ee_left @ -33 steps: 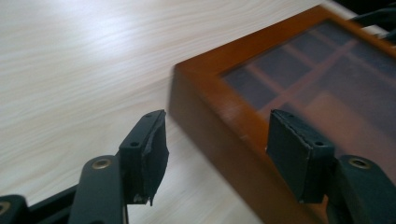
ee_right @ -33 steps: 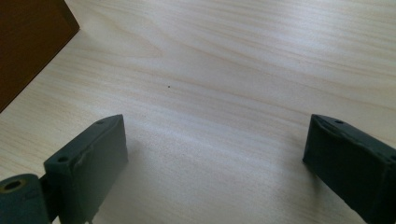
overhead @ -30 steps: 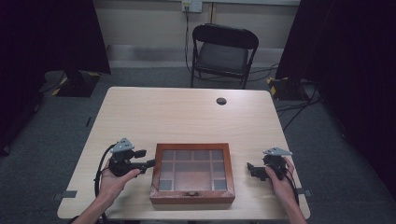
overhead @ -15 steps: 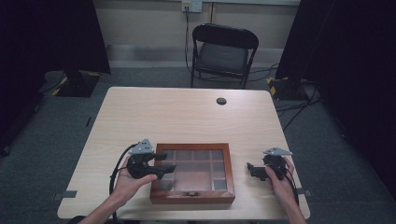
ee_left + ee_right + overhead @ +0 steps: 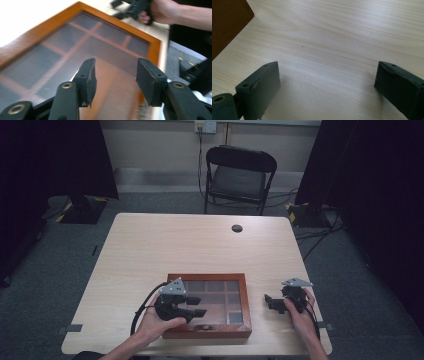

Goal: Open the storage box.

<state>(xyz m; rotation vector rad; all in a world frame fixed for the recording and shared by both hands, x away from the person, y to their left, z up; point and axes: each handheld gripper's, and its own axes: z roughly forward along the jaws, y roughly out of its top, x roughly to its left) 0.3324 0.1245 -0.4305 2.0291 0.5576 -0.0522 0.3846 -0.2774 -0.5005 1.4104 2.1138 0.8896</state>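
- Left gripper (image 5: 192,306): jaws spread and empty, held over the left part of the glass lid, pointing right along the box's long axis.
- Wooden box (image 5: 210,279): lid closed, set at the near middle of the table (image 5: 150,245); judged nearer the left gripper.
- Right gripper (image 5: 274,303): jaws spread and empty, kept just right of the box, apart from it.

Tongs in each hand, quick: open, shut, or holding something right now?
Left tongs: open, holding nothing, over the glass lid of the wooden box.
Right tongs: open wide, holding nothing, over bare table.
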